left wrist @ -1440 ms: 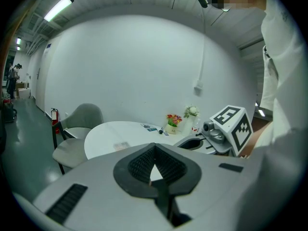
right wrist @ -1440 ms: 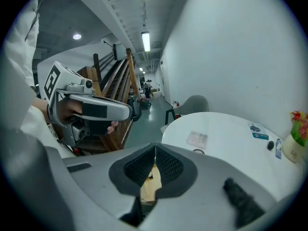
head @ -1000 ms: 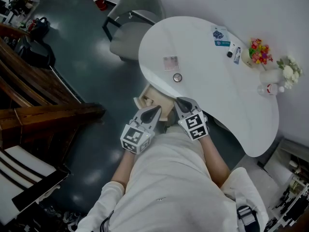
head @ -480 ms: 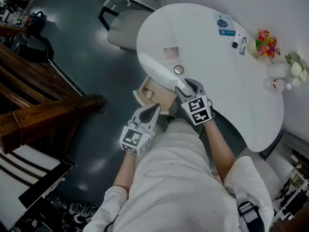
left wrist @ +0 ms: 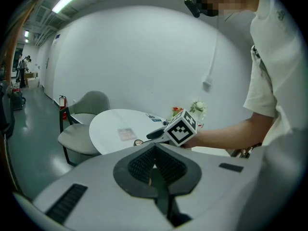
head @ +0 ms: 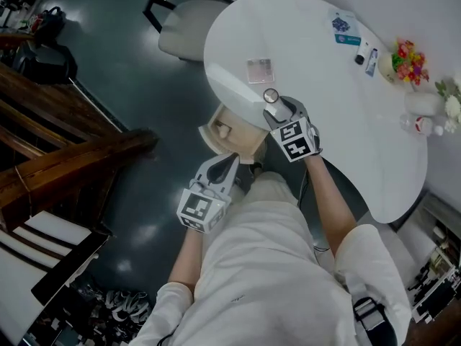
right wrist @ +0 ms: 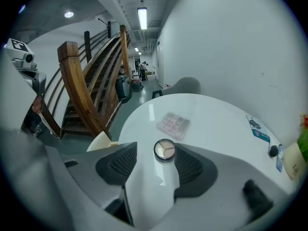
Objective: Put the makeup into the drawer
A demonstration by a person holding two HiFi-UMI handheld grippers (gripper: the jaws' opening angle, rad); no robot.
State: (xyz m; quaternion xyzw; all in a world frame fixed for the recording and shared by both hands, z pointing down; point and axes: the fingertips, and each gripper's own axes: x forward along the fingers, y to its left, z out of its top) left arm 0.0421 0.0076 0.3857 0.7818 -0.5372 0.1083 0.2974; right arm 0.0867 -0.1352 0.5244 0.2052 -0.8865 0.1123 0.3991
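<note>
Makeup: one round compact [right wrist: 165, 149], one palette [right wrist: 173, 123]; one drawer [head: 241, 143].

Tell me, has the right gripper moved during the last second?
Yes. The right gripper went from the table edge inward to the round compact; its jaws have just been opening, with the compact between their tips.

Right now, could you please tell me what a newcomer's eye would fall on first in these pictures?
The right gripper reaches over the edge of the round white table; its jaws have just been opening, with a small round compact between their tips. Just beyond lies a clear eyeshadow palette. Under the table's edge a light wooden drawer stands open, with the shut left gripper beside it.
</note>
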